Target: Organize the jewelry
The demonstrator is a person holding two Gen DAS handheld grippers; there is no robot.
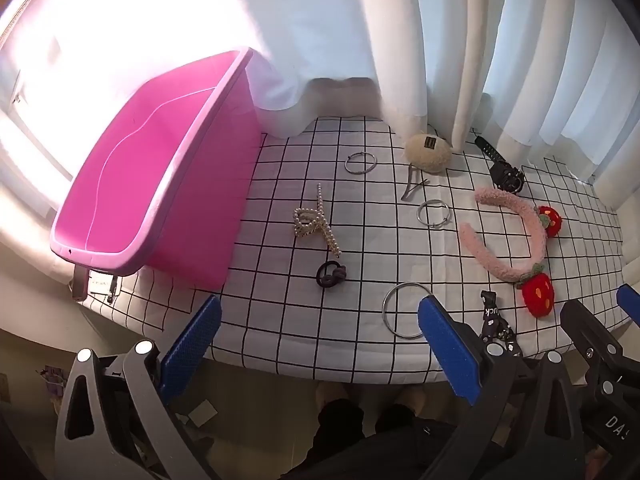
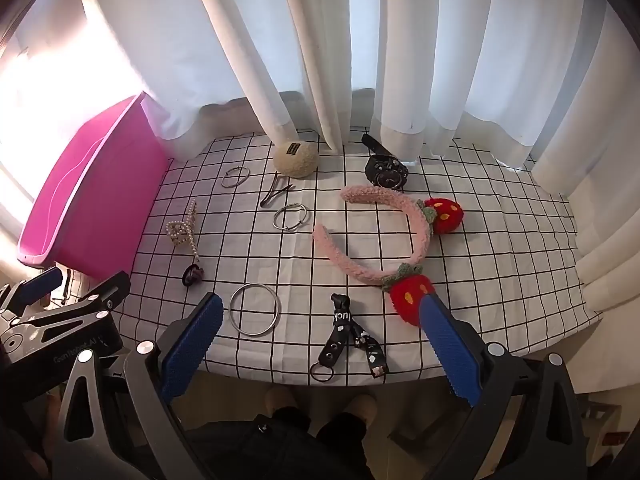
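Note:
A pink bin [image 1: 160, 184] stands at the table's left, seen also in the right wrist view [image 2: 96, 204]. On the checked cloth lie a pearl hair claw [image 1: 316, 220], a dark hair tie [image 1: 331, 275], three silver bangles [image 1: 406, 316] [image 1: 433, 212] [image 1: 361, 163], a pink strawberry headband [image 2: 384, 240], a black watch [image 2: 386, 170], a black strap keychain [image 2: 344, 332], a metal clip [image 2: 274, 196] and a beige fuzzy clip [image 2: 296, 159]. My left gripper [image 1: 320, 320] is open and empty at the table's front edge. My right gripper [image 2: 320, 320] is open and empty above the keychain.
White curtains [image 2: 360, 60] hang along the table's back and right sides. The cloth's front edge [image 1: 320, 372] drops off just past the gripper tips. A person's legs and the floor show below.

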